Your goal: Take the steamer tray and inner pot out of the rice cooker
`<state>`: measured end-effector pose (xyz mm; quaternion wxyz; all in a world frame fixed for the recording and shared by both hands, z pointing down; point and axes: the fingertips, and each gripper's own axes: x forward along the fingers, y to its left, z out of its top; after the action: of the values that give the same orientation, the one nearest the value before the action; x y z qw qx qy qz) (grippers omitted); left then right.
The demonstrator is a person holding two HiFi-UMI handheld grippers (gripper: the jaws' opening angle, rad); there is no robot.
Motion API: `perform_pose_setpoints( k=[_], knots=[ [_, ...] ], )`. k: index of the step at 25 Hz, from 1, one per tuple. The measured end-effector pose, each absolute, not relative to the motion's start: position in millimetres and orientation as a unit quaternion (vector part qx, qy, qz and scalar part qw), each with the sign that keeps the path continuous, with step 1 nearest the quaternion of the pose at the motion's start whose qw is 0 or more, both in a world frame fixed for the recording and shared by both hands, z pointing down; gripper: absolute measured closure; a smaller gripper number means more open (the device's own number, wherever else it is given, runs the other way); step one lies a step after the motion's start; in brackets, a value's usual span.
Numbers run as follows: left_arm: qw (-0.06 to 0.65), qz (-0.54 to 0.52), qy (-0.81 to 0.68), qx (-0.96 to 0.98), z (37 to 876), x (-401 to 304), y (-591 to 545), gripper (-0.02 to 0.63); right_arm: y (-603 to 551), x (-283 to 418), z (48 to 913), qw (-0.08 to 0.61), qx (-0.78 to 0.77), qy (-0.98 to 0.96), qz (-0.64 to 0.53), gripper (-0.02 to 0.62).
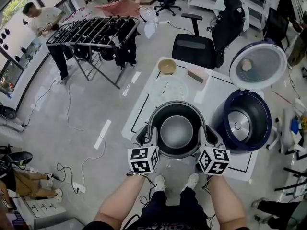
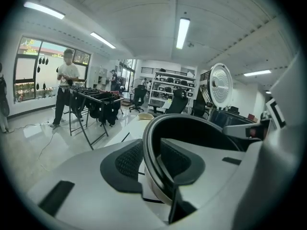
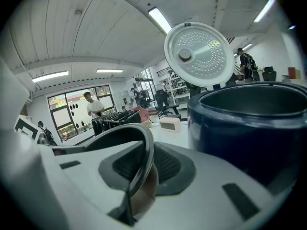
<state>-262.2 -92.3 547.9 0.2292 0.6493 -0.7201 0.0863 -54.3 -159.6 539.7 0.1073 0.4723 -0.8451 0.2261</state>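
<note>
L gripper [image 1: 154, 136], R gripper [image 1: 202, 136] clamp inner pot [image 1: 176, 131].

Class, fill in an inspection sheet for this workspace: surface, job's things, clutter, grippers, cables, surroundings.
Surface: white table with black line markings.
Job's things: inner pot out of the rice cooker, held over the table's near side; lid open; steamer tray lying on the table beyond the pot.
Clutter: bowl and small display unit near the far edge.
Grippers: left gripper and right gripper each shut on the pot's rim, on opposite sides.
Cables: loose cables on the floor.
Surroundings: office chair, drying rack, person beside it.
</note>
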Motion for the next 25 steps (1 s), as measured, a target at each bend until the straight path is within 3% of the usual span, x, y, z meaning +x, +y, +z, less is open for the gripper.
perform_pose_setpoints(
  k=[20,25],
  knots=[
    [0.232,0.103,-0.706,0.661,573.4,-258.8,-116.0,0.494,-180.1,-49.6,572.0,0.113,0.486,-0.829,0.254,0.531],
    [0.218,0.109,-0.702,0.669,571.2,-260.4,-118.3,0.479,-181.7,-48.0,566.0,0.132,0.502,-0.832,0.198,0.529]
  ],
)
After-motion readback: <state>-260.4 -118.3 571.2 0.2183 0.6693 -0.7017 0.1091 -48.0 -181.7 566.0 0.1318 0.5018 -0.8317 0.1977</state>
